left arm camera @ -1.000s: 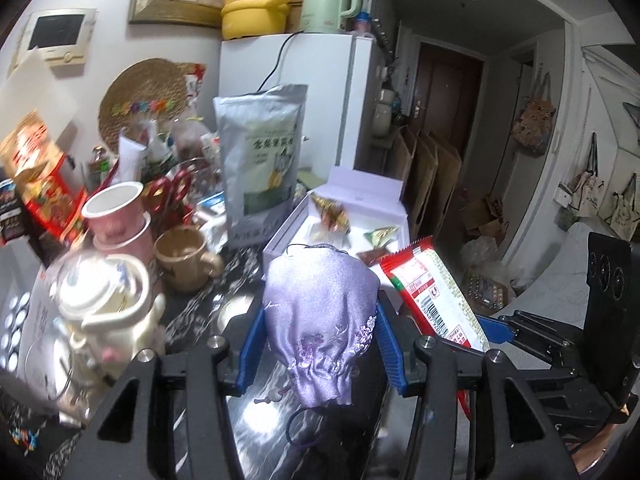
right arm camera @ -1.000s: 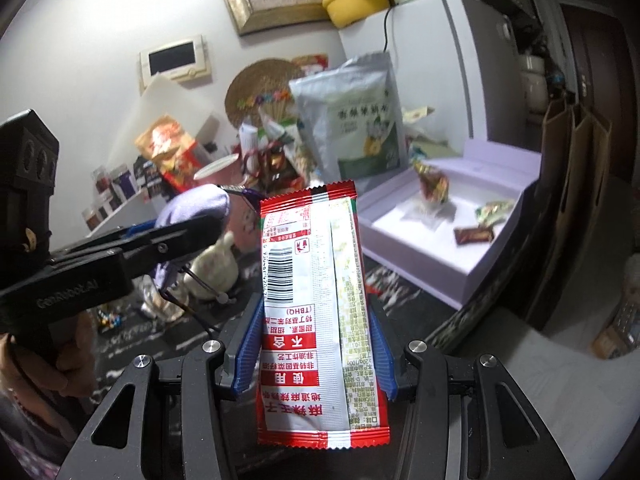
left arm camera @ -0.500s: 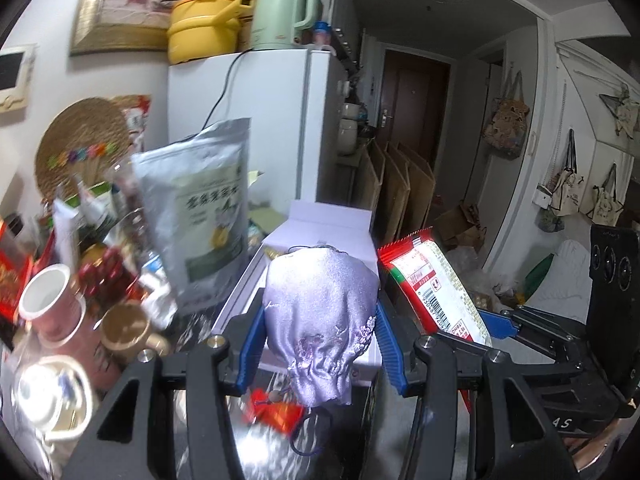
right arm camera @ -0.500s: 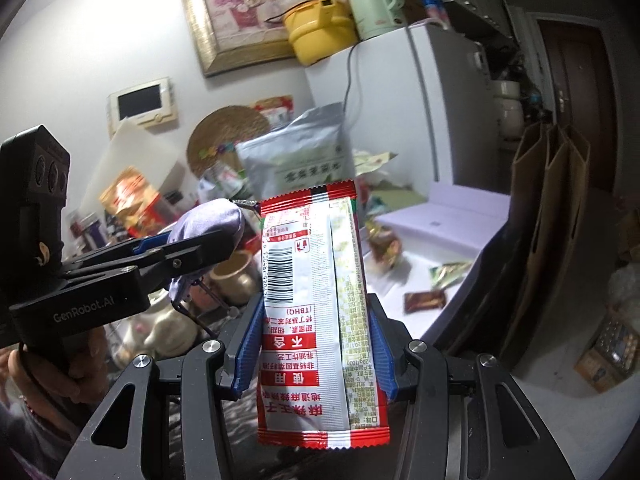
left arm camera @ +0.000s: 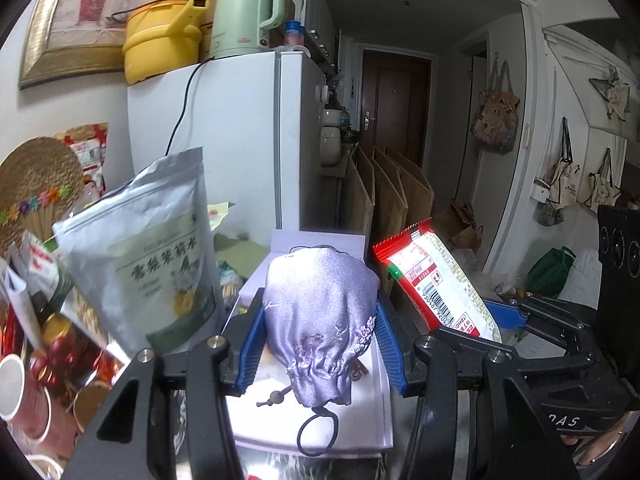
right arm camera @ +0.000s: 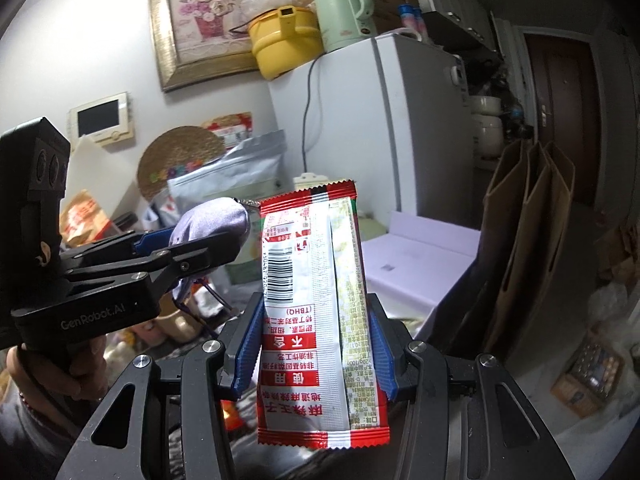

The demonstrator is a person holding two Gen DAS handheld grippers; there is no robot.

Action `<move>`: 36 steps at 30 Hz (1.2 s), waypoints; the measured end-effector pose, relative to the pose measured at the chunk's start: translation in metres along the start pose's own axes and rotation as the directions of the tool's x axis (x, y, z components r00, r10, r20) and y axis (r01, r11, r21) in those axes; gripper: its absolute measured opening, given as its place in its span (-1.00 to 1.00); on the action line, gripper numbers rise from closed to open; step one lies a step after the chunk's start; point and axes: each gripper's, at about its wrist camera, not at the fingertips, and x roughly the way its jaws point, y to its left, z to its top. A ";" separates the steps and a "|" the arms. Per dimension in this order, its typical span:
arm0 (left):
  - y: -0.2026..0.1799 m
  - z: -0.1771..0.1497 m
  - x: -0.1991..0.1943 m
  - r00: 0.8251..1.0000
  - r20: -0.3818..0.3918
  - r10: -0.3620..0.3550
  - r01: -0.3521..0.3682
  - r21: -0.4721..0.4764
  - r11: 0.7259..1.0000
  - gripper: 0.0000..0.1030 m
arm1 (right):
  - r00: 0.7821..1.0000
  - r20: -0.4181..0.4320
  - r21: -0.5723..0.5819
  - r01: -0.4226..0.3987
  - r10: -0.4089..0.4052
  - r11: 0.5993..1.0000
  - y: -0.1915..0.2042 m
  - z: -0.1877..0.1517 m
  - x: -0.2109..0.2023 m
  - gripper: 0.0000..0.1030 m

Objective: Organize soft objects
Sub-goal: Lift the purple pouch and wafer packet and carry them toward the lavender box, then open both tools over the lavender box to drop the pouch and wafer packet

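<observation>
Satin, pale lilac and faintly embroidered, makes up the drawstring pouch (left arm camera: 322,322) clamped between the ribbed blue pads (left arm camera: 250,344) of the left gripper (left arm camera: 320,344); its gathered neck hangs downward with a bead and a dark cord loop dangling. The pouch is held in the air above a white open box (left arm camera: 376,420). Just to its right, the right gripper (right arm camera: 316,346) pinches a flat, glossy snack packet (right arm camera: 316,300), red-edged with crimped serrated ends and a barcode, held upright. Behind the pouch stands a matte silver stand-up bag (left arm camera: 140,264), creased at its top. Further back rises a smooth white fridge (left arm camera: 224,140), topped by a yellow pot (left arm camera: 160,50) and a mint-green kettle (left arm camera: 244,8). Brown paper bags (left arm camera: 392,204) lean beside it.
</observation>
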 end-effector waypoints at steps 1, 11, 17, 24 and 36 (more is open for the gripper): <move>0.000 0.003 0.005 1.000 0.001 -0.001 0.001 0.006 1.000 -0.03 | 1.000 0.003 -0.004 0.001 -0.001 1.000 -0.002 0.003 0.004 -0.07; 0.009 0.011 0.055 1.000 -0.031 -0.005 0.007 0.041 0.999 -0.03 | 1.000 -0.027 0.046 -0.002 0.003 0.999 -0.030 0.014 0.046 -0.07; 0.017 0.003 0.083 0.997 -0.079 -0.016 0.018 0.021 1.000 -0.03 | 0.997 -0.073 0.054 0.019 -0.015 0.998 -0.041 0.012 0.071 -0.07; 0.026 -0.018 0.110 0.988 -0.157 -0.003 0.006 0.024 1.000 -0.03 | 0.990 -0.138 0.067 0.032 -0.022 0.997 -0.046 -0.003 0.099 -0.07; 0.044 -0.054 0.145 0.955 -0.291 0.058 -0.047 0.043 0.998 -0.03 | 0.974 -0.228 0.110 0.040 -0.014 0.993 -0.053 -0.034 0.131 -0.07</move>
